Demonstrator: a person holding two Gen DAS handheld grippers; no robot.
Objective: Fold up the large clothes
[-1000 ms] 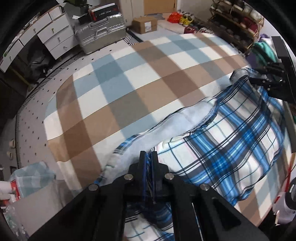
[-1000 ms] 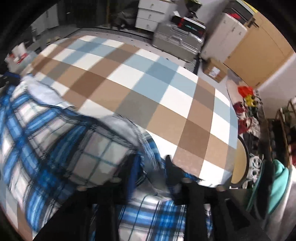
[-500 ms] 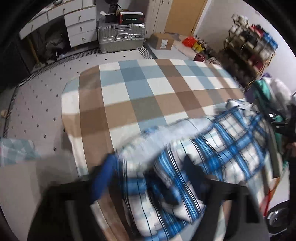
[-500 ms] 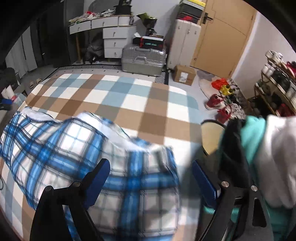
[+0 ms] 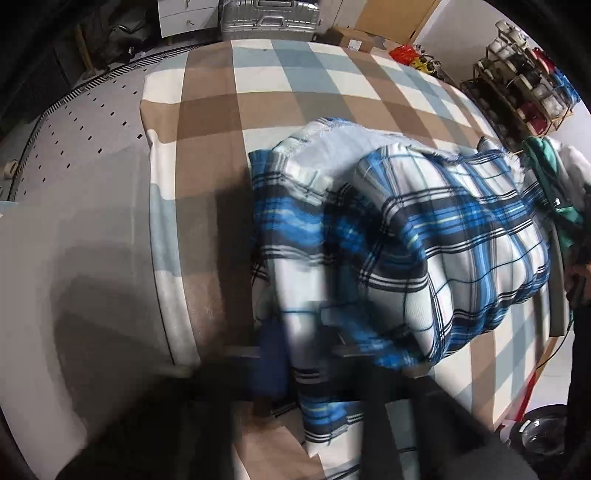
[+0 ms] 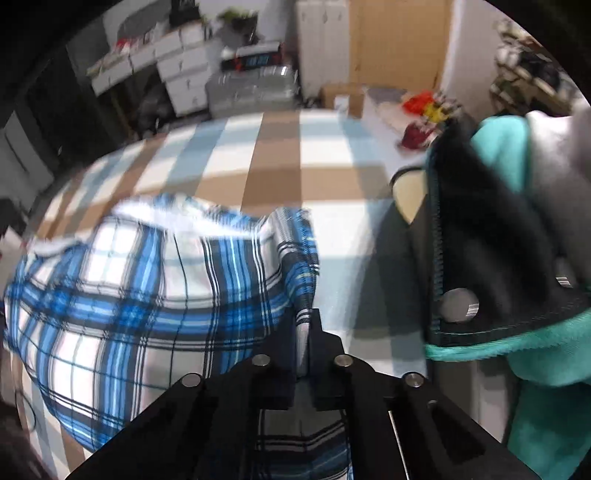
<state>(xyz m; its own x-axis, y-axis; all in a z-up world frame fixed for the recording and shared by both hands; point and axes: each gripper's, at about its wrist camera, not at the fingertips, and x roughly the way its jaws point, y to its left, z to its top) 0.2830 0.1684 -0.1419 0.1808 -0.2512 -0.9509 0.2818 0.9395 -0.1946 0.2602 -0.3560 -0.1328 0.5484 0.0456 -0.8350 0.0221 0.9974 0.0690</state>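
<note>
A blue, white and black plaid shirt lies bunched on the checked brown, blue and white bed cover. It also shows in the right wrist view. My left gripper is blurred at the shirt's near edge, and plaid cloth runs between its fingers. My right gripper is shut on the shirt's right edge, with cloth pinched between the two black fingers.
A teal and black garment hangs close on the right. A silver suitcase, white drawers, a cardboard box and a shoe rack stand beyond the bed. Grey dotted floor lies left.
Both grippers were shut on the shirt, opened and pulled back half a second ago, and have now closed in on its near edges again. The shirt lies more bunched.
</note>
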